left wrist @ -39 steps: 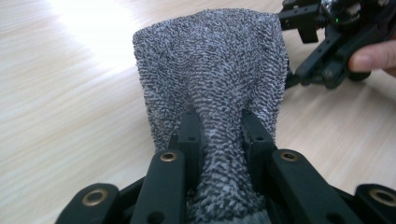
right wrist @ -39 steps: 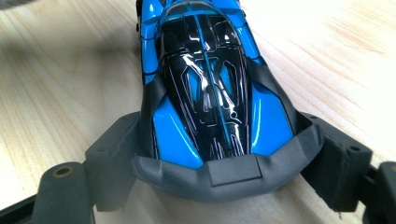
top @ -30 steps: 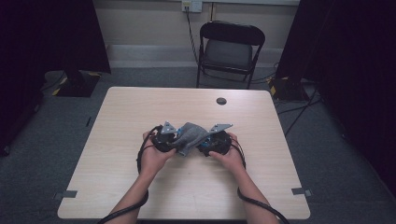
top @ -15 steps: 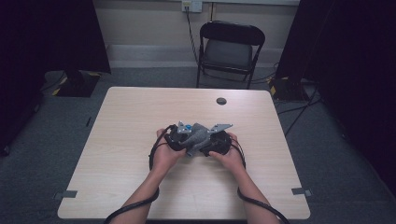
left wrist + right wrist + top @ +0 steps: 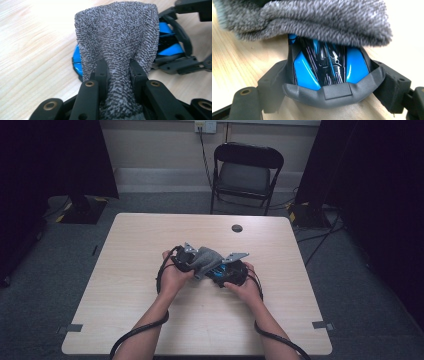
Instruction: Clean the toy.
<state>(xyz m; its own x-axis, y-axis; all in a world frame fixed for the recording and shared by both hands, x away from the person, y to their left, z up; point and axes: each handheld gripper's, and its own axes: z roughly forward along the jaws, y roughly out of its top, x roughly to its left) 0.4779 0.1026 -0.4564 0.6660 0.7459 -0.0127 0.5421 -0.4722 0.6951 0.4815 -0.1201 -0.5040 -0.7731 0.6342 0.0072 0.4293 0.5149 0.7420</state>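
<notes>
The cloth is grey, nubbly, matt terry. The toy car looks like glossy blue and black plastic with a matt grey bumper. The table is smooth pale wood-grain.

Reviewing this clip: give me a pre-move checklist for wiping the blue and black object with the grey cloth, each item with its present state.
1. Left gripper clamped on the grey cloth: ok, cloth bunched between its jaws.
2. Right gripper holding the blue and black object: ok, jaws at both its sides.
3. Cloth lying on the object: ok, it drapes over the far end in the right gripper view.
4. Object resting on the table: cannot tell.
5. Small dark disc out of the way: ok, it sits toward the far edge.
</notes>
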